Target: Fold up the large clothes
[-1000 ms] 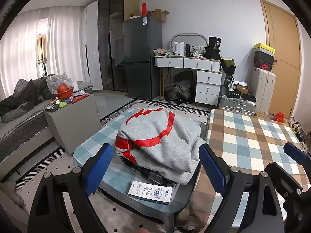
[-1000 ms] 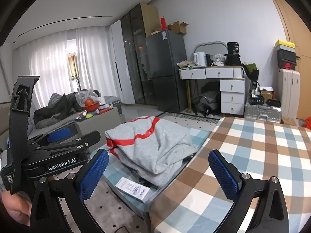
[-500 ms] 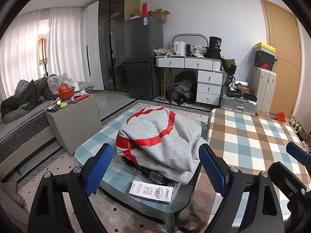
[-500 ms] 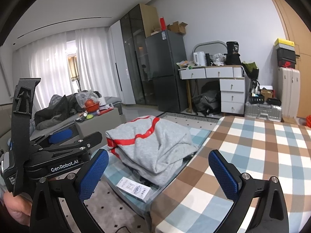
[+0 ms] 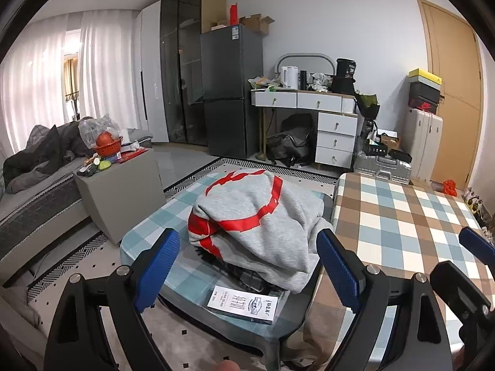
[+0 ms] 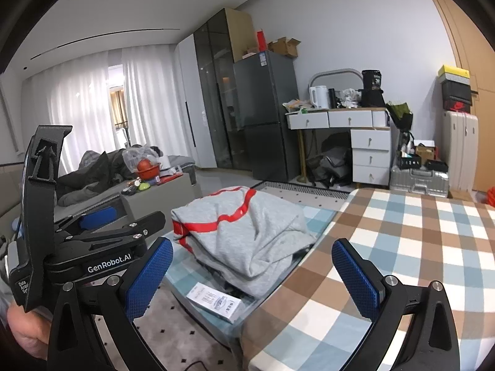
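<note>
At the far left a sofa [image 5: 34, 182] carries dark bedding, and beside it a grey cabinet [image 5: 123, 191] holds a red bowl [image 5: 106, 143] and small clutter. Next comes the low table [image 5: 151, 228] with its blue-checked cloth; on it lies the grey sweatshirt [image 5: 256, 216], bundled loosely with red stripes showing, over some darker fabric. A white box [image 5: 244, 304] lies on the table's near edge, just in front of the sweatshirt. The left gripper [image 5: 247, 267] hangs short of the bundle, its jaws spread wide with nothing between the blue pads; in the right wrist view it shows at the left edge, a hand [image 6: 29, 335] under it. Behind stand a dark fridge [image 5: 232, 92] and a white desk [image 5: 312, 105]. To the right is a second table [image 5: 402, 216] in brown-and-blue check, bare. The right gripper [image 6: 250, 275] hovers over its near corner, jaws likewise wide apart and holding nothing.
</note>
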`<state>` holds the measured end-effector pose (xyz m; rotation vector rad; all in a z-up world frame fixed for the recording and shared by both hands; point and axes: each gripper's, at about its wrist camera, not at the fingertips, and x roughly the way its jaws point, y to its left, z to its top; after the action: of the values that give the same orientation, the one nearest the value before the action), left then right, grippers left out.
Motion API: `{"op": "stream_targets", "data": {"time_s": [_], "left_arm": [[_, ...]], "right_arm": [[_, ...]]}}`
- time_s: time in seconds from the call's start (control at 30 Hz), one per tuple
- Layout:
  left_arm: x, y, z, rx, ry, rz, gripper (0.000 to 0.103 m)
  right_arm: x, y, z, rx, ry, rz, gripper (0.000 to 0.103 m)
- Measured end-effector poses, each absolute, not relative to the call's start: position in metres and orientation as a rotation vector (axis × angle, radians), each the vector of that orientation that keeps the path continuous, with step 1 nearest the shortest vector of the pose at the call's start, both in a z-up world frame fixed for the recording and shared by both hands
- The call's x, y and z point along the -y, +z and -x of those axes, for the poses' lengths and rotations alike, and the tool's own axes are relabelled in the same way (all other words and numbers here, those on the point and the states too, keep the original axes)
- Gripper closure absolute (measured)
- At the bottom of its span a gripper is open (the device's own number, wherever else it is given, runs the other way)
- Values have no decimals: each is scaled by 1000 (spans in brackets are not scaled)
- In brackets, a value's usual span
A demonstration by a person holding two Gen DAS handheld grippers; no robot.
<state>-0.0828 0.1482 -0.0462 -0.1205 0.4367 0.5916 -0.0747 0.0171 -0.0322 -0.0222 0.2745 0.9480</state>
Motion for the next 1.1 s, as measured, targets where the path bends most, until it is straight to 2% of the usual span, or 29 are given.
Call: {"op": "stream_targets", "data": {"time_s": [1.1], "left_arm": [[-146,-48,86,-394,636,102,16]], "right_arm": [[-16,-34,74,-299,944,-3,0]]}}
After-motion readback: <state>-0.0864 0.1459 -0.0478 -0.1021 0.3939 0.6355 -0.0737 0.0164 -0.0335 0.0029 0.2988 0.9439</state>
